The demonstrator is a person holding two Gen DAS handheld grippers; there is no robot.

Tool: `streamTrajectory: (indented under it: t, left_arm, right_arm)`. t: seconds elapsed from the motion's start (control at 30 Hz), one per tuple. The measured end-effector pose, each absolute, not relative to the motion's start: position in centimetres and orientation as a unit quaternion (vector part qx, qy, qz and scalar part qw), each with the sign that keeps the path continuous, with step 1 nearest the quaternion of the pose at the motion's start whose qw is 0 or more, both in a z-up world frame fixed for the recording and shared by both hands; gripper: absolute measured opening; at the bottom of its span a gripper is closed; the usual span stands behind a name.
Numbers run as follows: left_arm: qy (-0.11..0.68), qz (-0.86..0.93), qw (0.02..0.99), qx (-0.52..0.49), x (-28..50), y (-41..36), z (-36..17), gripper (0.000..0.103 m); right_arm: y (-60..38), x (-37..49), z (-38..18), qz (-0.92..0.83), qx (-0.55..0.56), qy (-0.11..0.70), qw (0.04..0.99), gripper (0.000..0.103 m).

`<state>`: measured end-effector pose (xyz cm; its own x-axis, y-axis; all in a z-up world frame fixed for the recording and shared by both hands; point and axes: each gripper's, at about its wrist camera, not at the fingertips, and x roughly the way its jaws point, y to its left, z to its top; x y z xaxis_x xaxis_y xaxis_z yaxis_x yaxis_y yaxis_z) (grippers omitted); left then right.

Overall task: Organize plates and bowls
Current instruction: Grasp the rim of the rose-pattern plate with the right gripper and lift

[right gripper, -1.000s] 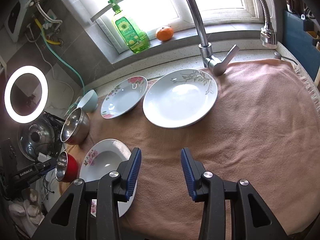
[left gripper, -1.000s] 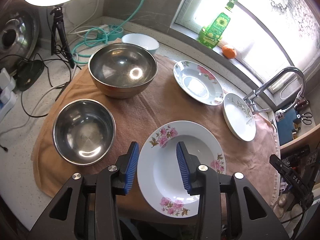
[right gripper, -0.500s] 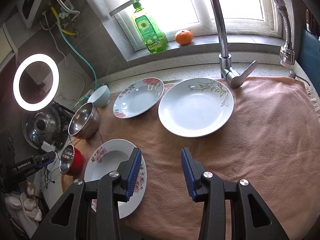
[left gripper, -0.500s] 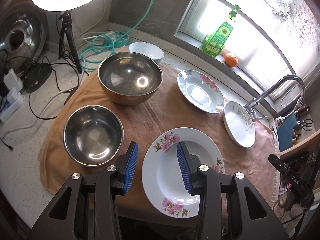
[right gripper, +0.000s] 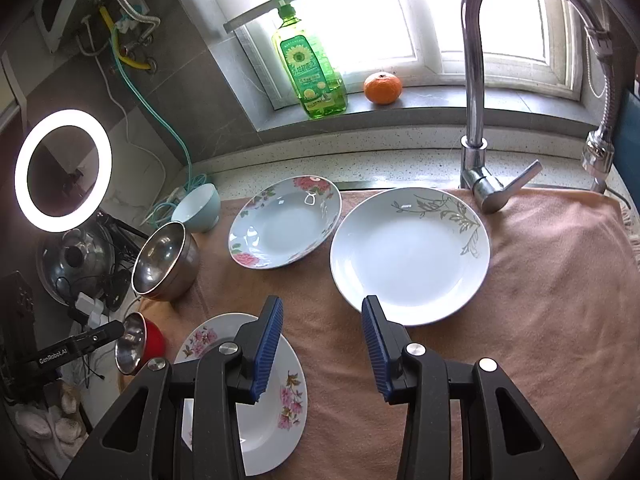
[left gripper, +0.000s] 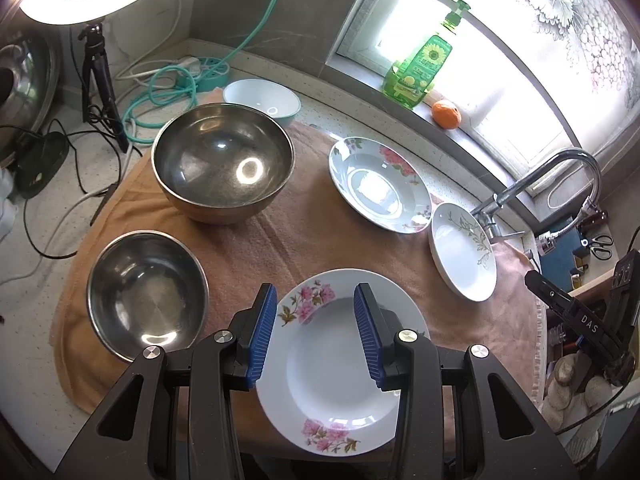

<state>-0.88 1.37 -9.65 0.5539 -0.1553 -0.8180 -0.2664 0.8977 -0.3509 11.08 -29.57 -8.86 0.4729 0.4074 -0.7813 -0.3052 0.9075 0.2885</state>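
The left hand-held gripper (left gripper: 315,334) hangs with jaws wide and nothing between them, directly above the pink-flowered plate (left gripper: 340,364), with 2 steel bowls (left gripper: 146,294) ahead to its left on the towel (left gripper: 280,240). The right hand-held gripper (right gripper: 322,344) is equally wide and holds nothing, the leaf-patterned plate (right gripper: 408,254) just ahead of its right finger and the blue floral plate (right gripper: 285,226) further ahead-left.

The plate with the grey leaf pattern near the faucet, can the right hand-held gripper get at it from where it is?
Probably yes. The right hand-held gripper is open just short of the leaf-pattern plate, with only bare towel between them. The faucet stands behind the plate, not in the path.
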Motion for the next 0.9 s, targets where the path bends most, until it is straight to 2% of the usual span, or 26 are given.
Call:
streamTrajectory:
  t: [0.5,0.9]
  left_arm:
    - [0.462,0.108,0.832,-0.288,3.9,-3.4,-12.1,0.038]
    - [0.476,0.134,0.81,-0.315,7.6,-4.4,-14.3,0.037]
  right_arm:
    - [-26.5,24.3,-10.7,0.334,-0.028,0.498,0.8,0.037]
    - [-23.7,30.3,-14.4,0.372,-0.053,0.522,0.766,0.037]
